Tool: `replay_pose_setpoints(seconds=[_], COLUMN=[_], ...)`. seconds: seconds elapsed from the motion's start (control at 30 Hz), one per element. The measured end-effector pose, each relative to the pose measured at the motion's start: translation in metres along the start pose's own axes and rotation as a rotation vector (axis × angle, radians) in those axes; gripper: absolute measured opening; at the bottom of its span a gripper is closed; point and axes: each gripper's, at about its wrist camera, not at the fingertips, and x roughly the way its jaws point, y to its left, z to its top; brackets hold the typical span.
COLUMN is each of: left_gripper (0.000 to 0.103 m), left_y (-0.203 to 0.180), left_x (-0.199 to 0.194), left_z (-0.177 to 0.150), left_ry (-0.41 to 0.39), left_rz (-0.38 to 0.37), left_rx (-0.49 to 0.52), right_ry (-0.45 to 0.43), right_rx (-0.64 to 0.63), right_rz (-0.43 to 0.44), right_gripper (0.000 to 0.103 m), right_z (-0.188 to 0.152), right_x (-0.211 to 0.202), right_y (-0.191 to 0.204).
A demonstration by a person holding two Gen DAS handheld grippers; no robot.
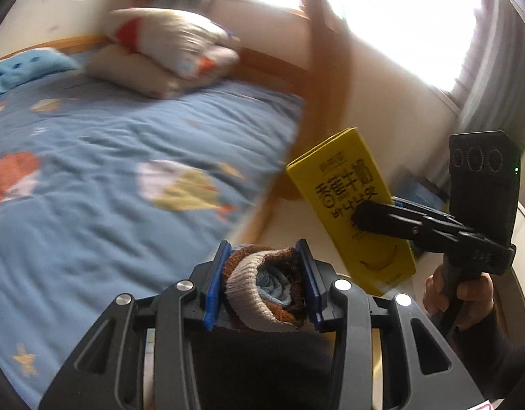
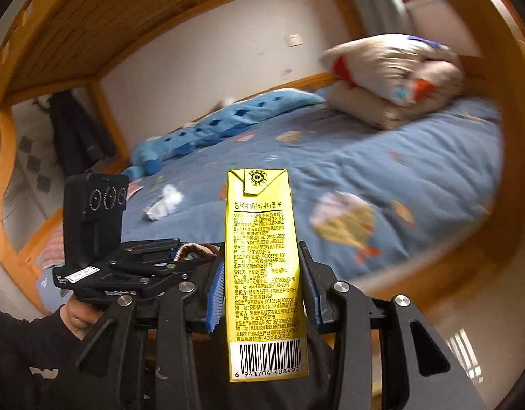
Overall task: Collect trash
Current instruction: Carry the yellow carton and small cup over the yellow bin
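My left gripper (image 1: 264, 283) is shut on a rolled knit sock (image 1: 265, 290), brown and cream with a blue inner layer, held above the foot of the bed. To its right, the right gripper (image 1: 368, 218) clamps a yellow banana milk carton (image 1: 351, 205). In the right wrist view that carton (image 2: 262, 273) stands upright between the blue pads of my right gripper (image 2: 265, 287), barcode at the bottom. The left gripper (image 2: 180, 256) shows at the left with the sock's edge (image 2: 194, 251) peeking out. A crumpled white wrapper (image 2: 163, 201) lies on the blue bedsheet (image 2: 364, 157).
The bed (image 1: 108, 157) has a wooden frame (image 2: 515, 136) and an upper bunk overhead. Folded quilts (image 2: 395, 75) are stacked at the far end, and a blue blanket (image 2: 207, 126) lies along the wall. A bright window (image 1: 399, 17) is beyond the bedpost. A person's hand (image 1: 460, 290) grips the right handle.
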Motion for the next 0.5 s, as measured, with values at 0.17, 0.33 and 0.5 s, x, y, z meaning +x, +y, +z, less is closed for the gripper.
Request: replay_pose_setpoints(seconds=[0.17,0.33,0.5], left_gripper=[0.040,0.040,0.041], left_y=[-0.058,-0.098,-0.131], left_x=[0.036,0.065,0.092], left_z=[-0.016,-0.030,-0.048], left_ry=[0.083,0.156,0.230], left_rz=[-0.089,-0.159,-0.205], left_rx=[0.082,0.129,0.155], right_ry=[-0.021,-0.038,-0.009], right_rx=[0.089,0.158,0.214], right_rz=[-0.054,-0.139,-0.237], right_gripper=[0.038,0.038,0.038], right_z=[-0.036,-0.073,-0.109], right_x=[-0.048,-0.101,-0.133], right_y=[-0.022,-0.044,-0.066])
